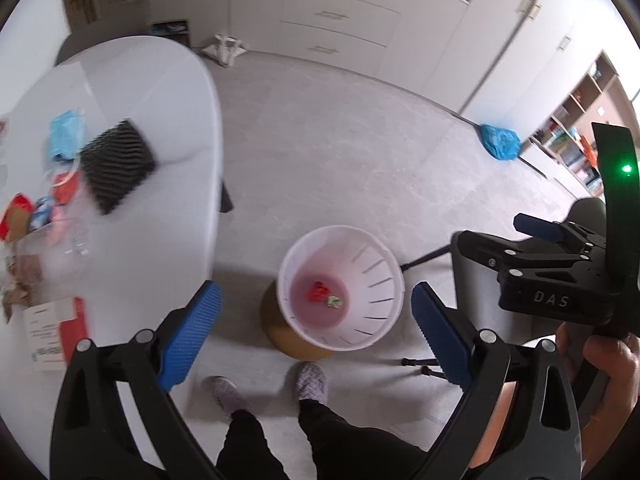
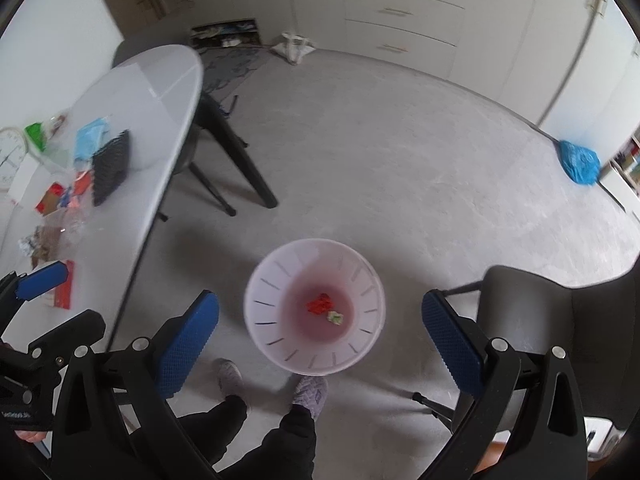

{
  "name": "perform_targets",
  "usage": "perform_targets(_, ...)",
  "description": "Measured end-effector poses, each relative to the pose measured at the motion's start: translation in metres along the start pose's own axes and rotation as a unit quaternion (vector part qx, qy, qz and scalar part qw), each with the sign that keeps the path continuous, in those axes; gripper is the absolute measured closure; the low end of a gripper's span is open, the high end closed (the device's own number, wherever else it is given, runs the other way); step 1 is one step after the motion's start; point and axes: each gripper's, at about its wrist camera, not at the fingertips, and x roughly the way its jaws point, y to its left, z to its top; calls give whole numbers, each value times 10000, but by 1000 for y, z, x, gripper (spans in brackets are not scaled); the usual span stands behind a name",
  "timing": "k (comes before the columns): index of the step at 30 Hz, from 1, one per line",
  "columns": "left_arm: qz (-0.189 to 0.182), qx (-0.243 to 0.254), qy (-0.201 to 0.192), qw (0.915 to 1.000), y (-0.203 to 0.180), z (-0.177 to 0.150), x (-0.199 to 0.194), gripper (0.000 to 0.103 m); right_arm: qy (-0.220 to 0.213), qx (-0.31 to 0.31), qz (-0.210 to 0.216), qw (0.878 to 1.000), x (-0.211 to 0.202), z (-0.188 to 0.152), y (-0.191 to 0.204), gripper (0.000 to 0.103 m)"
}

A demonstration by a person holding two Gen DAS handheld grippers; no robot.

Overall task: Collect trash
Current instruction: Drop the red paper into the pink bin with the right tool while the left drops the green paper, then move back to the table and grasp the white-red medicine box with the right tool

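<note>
A white slotted waste bin (image 1: 384,280) stands on the floor below both grippers and holds a red scrap (image 1: 318,291) and a small pale scrap (image 1: 334,301). It also shows in the right wrist view (image 2: 360,280) with the red scrap (image 2: 319,304). My left gripper (image 1: 316,332) is open and empty above the bin. My right gripper (image 2: 320,336) is open and empty above the bin too; it also shows in the left wrist view (image 1: 536,232). Trash lies on the white table (image 1: 160,92): a blue wrapper (image 1: 66,132), a black ribbed pad (image 1: 118,166), red packets (image 1: 16,216).
The person's slippered feet (image 1: 308,380) stand next to the bin. A dark chair (image 2: 560,312) is at the right. A blue bag (image 1: 500,142) on a mop lies by the far wall. Cabinets (image 1: 340,12) line the back. A clock (image 2: 10,156) lies on the table (image 2: 160,92).
</note>
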Motion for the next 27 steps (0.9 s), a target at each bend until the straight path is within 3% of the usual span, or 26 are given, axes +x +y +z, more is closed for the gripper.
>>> perform_targets(7,495,-676,-219,9962,78,-21,-34,11,24,-742,564,9956,5,4,81,2)
perform_targets(13,1082,-1400,-174,9841,163,-55,-59,11,196,-1841,1252,9747,16,-11,177,2)
perform_targets(18,1442,-1990,-139,9692,227,-88,-76,11,336,-2814,1736,9432,27,-32,251,3)
perform_targets(20,1529,-2197,-140,9634,251,-98,-82,11,370,-3251,1920,9252,30,-44,283,3)
perform_targets(24,1668,-2475,-120,9543,289,-119,-92,11,362,-4116,2062,8870,39,-63,334,3)
perform_targets(27,1712,-2670,-125,9483,313,-126,-95,11,313,-4873,2046,8484,46,-76,368,3)
